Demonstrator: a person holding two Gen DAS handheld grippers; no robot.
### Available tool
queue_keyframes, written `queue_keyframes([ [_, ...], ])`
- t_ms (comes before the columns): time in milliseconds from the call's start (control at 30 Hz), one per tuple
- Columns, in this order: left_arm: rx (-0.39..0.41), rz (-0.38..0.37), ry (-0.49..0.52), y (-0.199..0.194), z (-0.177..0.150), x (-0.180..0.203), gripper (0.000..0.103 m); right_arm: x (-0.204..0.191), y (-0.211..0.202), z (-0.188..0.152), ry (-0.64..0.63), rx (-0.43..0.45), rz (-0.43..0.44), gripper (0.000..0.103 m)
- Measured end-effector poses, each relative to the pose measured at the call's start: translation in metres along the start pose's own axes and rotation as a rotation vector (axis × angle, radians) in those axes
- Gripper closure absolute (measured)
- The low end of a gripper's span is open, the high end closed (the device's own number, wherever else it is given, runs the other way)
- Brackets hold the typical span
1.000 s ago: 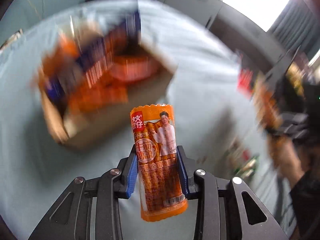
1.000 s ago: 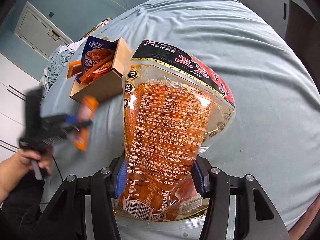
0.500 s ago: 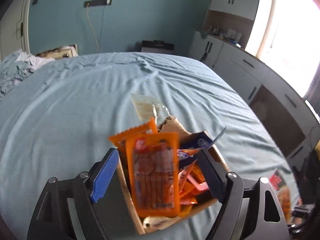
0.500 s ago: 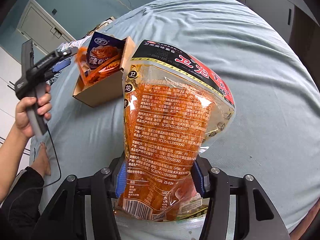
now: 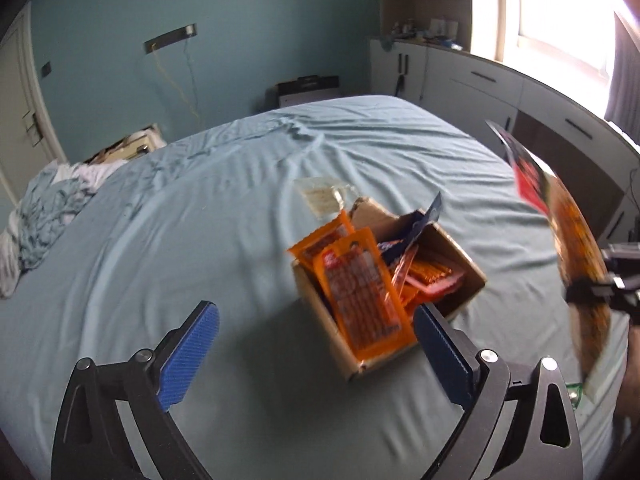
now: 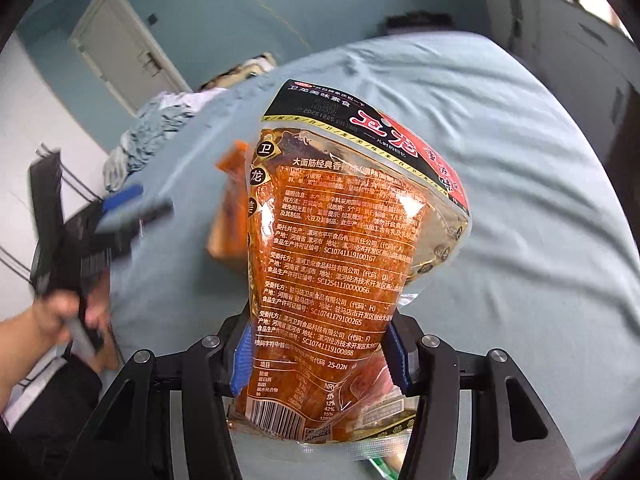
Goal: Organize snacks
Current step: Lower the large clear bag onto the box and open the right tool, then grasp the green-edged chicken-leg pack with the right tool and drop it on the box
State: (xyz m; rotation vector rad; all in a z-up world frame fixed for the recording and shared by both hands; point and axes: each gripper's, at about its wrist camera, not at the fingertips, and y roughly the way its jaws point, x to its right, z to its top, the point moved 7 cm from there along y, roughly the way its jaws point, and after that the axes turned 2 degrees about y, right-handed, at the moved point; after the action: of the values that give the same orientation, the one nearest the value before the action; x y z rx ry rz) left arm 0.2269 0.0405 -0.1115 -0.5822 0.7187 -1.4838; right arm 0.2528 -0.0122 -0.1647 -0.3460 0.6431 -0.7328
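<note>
A cardboard box (image 5: pixel 460 256) full of snack packs sits on the blue bed sheet (image 5: pixel 200 240). An orange sausage pack (image 5: pixel 360 296) leans upright in the box's near end. My left gripper (image 5: pixel 316 352) is open and empty, just in front of the box. My right gripper (image 6: pixel 318 356) is shut on a large clear bag of red spicy strips (image 6: pixel 340 260) and holds it upright above the bed; the bag also shows at the right of the left wrist view (image 5: pixel 576 248). The bag hides most of the box (image 6: pixel 228 216) in the right wrist view.
A clear packet (image 5: pixel 320 196) lies on the sheet just behind the box. Crumpled bedding (image 5: pixel 44 216) is piled at the bed's far left. White cabinets (image 5: pixel 500 92) run along the right side under a window. A door (image 6: pixel 120 48) stands behind the bed.
My left gripper let go of the orange sausage pack into the box, opened wide and drew back. My right gripper carried the big bag closer to the box.
</note>
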Motion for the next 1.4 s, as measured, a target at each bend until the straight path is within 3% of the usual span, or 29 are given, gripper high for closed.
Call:
queue_keyframes([
  [133, -0.074, 0.033, -0.141, -0.01, -0.026, -0.021, 0.004, -0.038, 0.026, 0.056, -0.06, 0.114, -0.037, 0.051],
  [167, -0.085, 0.002, -0.184, -0.011, -0.034, -0.025, 0.004, -0.043, 0.032, 0.065, -0.076, 0.136, -0.053, 0.051],
  [267, -0.028, -0.043, -0.271, -0.015, -0.052, -0.038, 0.004, -0.057, 0.056, 0.085, -0.174, 0.249, -0.16, 0.051],
  [367, -0.054, -0.027, -0.249, -0.009, -0.061, -0.046, 0.004, -0.058, 0.089, 0.077, -0.222, 0.291, -0.226, 0.05],
  [433, -0.081, -0.03, -0.249, -0.004, -0.061, -0.05, 0.004, -0.055, 0.113, 0.062, -0.222, 0.265, -0.255, 0.05],
  [567, -0.051, -0.064, -0.296, -0.007, -0.062, -0.056, 0.004, -0.044, 0.156, 0.028, -0.229, 0.193, -0.338, 0.032],
  [667, -0.059, -0.079, -0.272, -0.007, -0.062, -0.051, 0.004, -0.046, 0.146, 0.028, -0.232, 0.211, -0.317, 0.029],
  [833, -0.064, -0.11, -0.233, -0.009, -0.062, -0.036, 0.004, -0.04, 0.081, 0.037, -0.111, 0.271, -0.158, 0.029],
  [900, -0.064, -0.121, -0.208, -0.01, -0.062, -0.029, 0.004, -0.035, 0.053, 0.026, -0.077, 0.226, -0.076, 0.028],
  [1000, -0.065, -0.13, -0.16, -0.01, -0.062, -0.019, 0.004, -0.004, 0.017, -0.02, -0.145, 0.084, -0.039, 0.028],
  [1067, -0.088, -0.141, -0.148, -0.007, -0.065, -0.013, 0.004, 0.018, 0.014, -0.07, -0.236, -0.1, -0.064, 0.028],
  [1167, -0.124, -0.167, -0.156, -0.003, -0.069, -0.007, 0.004, 0.056, 0.013, -0.156, -0.24, -0.38, -0.08, 0.028],
  [1300, -0.15, -0.164, -0.136, 0.003, -0.074, -0.001, 0.004, 0.091, 0.008, -0.23, -0.289, -0.503, -0.154, 0.028],
  [1400, -0.176, -0.166, -0.144, 0.008, -0.079, 0.001, 0.004, 0.103, 0.021, -0.257, -0.325, -0.564, -0.201, 0.028],
])
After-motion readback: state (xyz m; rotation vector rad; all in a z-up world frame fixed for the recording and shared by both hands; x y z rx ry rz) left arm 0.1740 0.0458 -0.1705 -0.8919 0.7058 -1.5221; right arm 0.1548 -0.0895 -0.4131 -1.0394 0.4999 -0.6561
